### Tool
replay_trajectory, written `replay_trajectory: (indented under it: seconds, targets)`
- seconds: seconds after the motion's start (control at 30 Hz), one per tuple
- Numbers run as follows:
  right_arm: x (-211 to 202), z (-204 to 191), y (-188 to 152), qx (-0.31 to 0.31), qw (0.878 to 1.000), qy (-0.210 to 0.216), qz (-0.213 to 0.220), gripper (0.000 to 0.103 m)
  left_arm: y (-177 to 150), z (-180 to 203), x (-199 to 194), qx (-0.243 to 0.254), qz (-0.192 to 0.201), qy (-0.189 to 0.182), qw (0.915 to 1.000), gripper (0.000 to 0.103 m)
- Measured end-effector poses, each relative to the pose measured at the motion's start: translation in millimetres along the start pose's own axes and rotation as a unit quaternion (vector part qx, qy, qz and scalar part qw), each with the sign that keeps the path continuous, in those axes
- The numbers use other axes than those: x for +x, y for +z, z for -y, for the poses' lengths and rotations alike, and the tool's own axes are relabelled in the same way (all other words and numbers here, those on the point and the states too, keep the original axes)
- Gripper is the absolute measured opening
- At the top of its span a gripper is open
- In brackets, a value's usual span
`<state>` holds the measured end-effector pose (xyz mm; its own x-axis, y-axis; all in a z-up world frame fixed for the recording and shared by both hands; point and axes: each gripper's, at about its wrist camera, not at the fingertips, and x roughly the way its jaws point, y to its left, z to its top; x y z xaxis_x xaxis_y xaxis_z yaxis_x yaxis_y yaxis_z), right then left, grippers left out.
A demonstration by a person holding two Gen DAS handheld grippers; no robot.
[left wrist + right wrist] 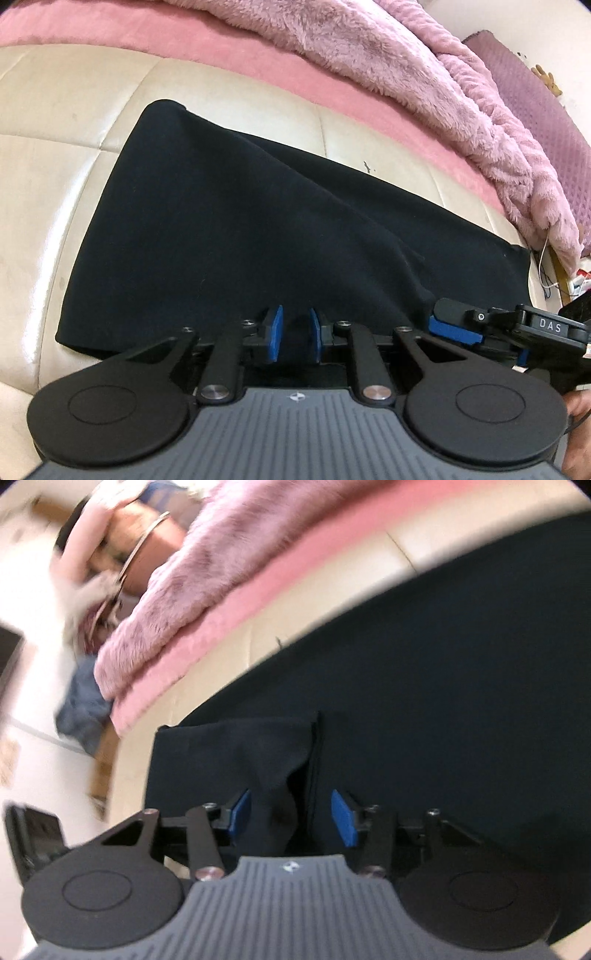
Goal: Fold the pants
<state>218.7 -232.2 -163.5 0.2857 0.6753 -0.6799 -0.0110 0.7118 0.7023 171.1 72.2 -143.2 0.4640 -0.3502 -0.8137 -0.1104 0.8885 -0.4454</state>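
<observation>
Black pants (236,229) lie spread on a cream quilted surface (66,155), stretching from upper left to far right. My left gripper (296,334) is at the pants' near edge, its blue pads a narrow gap apart with black cloth between them. My right gripper (454,326) shows at the right of that view, at the same near edge. In the right wrist view the right gripper (291,816) has its blue pads wide apart, with a raised fold of the pants (273,760) between them. That view is blurred.
A fluffy pink blanket (424,85) and a pink sheet (258,62) lie along the far side. A purple pillow (535,96) is at the far right. Blurred clutter and floor (44,635) show left in the right wrist view.
</observation>
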Motion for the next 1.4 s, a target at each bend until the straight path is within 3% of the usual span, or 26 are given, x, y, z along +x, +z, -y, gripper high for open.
replay_trajectory:
  seconds: [0.17, 0.27, 0.47, 0.63, 0.83, 1.03, 1.2, 1.4]
  targets:
    - [6.8, 9.5, 1.4, 0.034, 0.999, 0.035, -0.001, 0.043, -1.0, -4.1, 0.4, -0.003, 0.001, 0.0, 1.0, 0.021]
    - [12.9, 11.8, 1.4, 0.048, 0.997, 0.058, -0.01, 0.036, -1.9, -5.7, -0.1, -0.006, 0.002, -0.001, 1.0, 0.02]
    - [13.8, 20.8, 0.2, 0.067, 0.995, 0.072, -0.019, 0.007, -2.6, -4.0, -4.4, -0.012, 0.009, 0.003, 0.9999, 0.018]
    - [-10.2, -15.0, 7.1, 0.009, 0.997, 0.075, 0.008, 0.0, -4.9, -4.1, -38.0, -0.026, 0.058, 0.0, 0.998, 0.018]
    - [-68.4, -95.2, 34.5, -0.104, 0.99, 0.077, 0.05, 0.0, -4.1, -10.1, -89.5, -0.04, 0.123, 0.017, 0.9915, 0.018]
    - [-149.1, -143.2, 77.0, -0.171, 0.98, 0.062, 0.081, 0.0, -7.6, 2.4, -106.1, -0.032, 0.139, 0.02, 0.9896, 0.018]
    - [-219.0, -142.6, 111.0, -0.189, 0.976, 0.023, 0.106, 0.0, -7.5, 29.2, -96.1, -0.003, 0.127, 0.013, 0.9918, 0.018]
    - [-289.6, -93.6, 134.6, -0.176, 0.974, -0.044, 0.134, 0.0, -3.1, 63.3, -70.5, 0.037, 0.104, 0.007, 0.9939, 0.018]
